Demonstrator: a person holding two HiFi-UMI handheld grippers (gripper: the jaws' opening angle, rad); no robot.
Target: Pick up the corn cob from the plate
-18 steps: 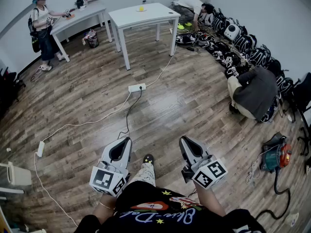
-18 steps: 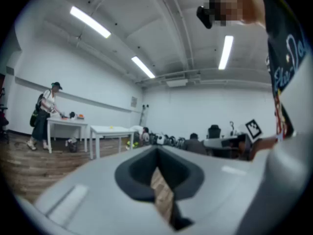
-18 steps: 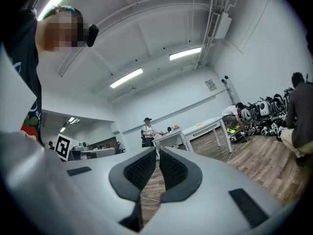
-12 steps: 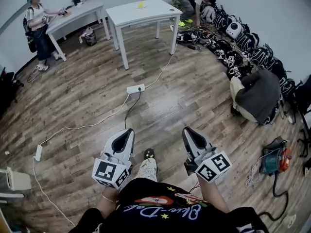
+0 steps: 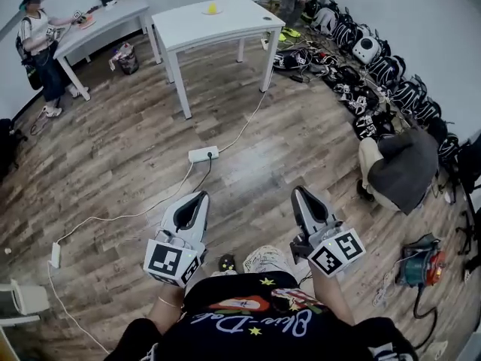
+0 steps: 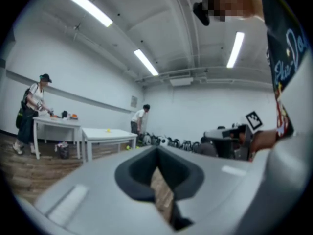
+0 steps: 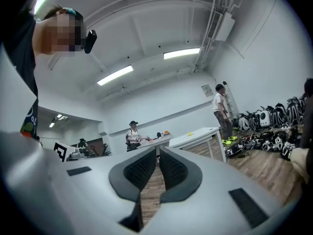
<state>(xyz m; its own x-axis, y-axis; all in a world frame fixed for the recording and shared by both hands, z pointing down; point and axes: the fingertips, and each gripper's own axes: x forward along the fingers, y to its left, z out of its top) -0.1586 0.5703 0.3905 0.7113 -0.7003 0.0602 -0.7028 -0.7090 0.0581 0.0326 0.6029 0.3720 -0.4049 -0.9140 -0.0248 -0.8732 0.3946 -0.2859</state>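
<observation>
The corn cob (image 5: 211,8) is a small yellow thing on a plate on the white table (image 5: 225,22), far across the room. It also shows as a yellow speck in the left gripper view (image 6: 108,130) and the right gripper view (image 7: 190,134). My left gripper (image 5: 200,196) and right gripper (image 5: 299,191) are held level side by side over the wooden floor, far short of the table. Both are shut with nothing between the pads (image 7: 146,168).
A white power strip (image 5: 204,154) and its cables cross the floor between me and the table. A second table (image 5: 101,17) with a person (image 5: 35,40) stands back left. Backpacks (image 5: 376,59) line the right wall beside a crouching person (image 5: 398,168). An orange-and-teal machine (image 5: 419,262) sits at right.
The view has advanced toward the white table, which now sits lower and nearer in the frame. The person at the far right corner has straightened up. Both grippers stay shut.
</observation>
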